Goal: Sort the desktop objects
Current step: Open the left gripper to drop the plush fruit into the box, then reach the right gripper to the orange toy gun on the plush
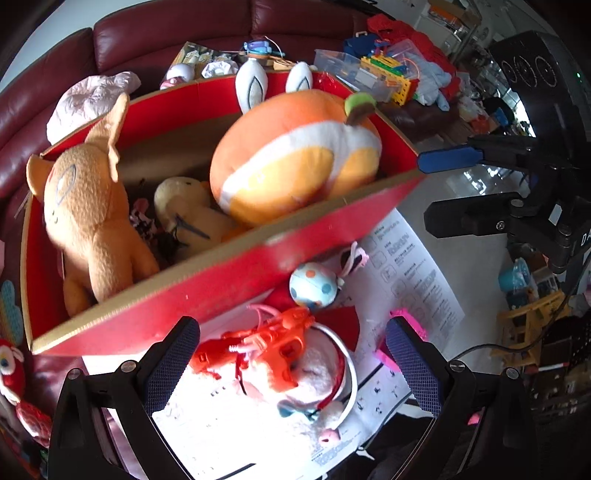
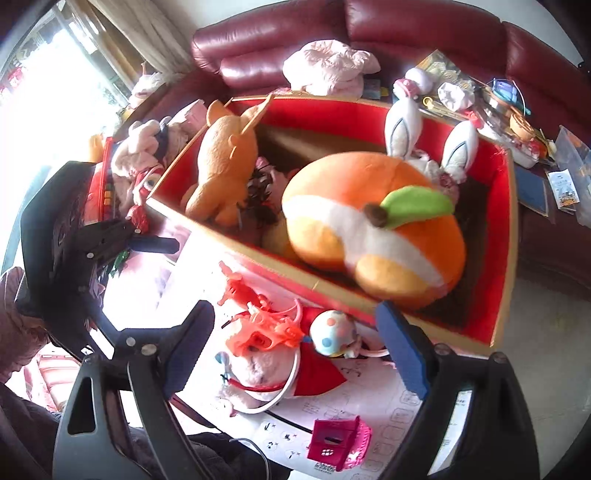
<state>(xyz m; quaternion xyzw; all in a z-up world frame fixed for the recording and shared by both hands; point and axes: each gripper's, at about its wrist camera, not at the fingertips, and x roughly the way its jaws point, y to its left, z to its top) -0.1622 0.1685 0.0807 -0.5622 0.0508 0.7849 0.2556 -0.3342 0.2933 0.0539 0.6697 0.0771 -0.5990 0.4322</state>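
Note:
A red cardboard box [image 1: 207, 291] [image 2: 506, 236] holds an orange round plush [image 1: 295, 158] [image 2: 373, 229], a tan fox plush [image 1: 88, 210] [image 2: 225, 166] and a cream plush [image 1: 184, 206]. In front of it, on a white paper sheet [image 1: 229, 424], lie an orange toy gun [image 1: 258, 347] [image 2: 266, 328], a white plush with a headband [image 1: 317, 373] [image 2: 258, 369] and a spotted egg [image 1: 314, 286] [image 2: 332, 332]. My left gripper [image 1: 291, 365] is open around the toy gun. My right gripper [image 2: 295, 343] is open above the same pile; it also shows in the left wrist view [image 1: 443, 188].
A pink toy house [image 2: 340, 443] [image 1: 402, 325] lies on the paper near the front. A dark red sofa [image 2: 406, 33] behind the box carries pink cloth [image 2: 328, 66], small toys and clear plastic bins [image 1: 354, 70]. Red plush toys [image 1: 18, 384] sit at the left.

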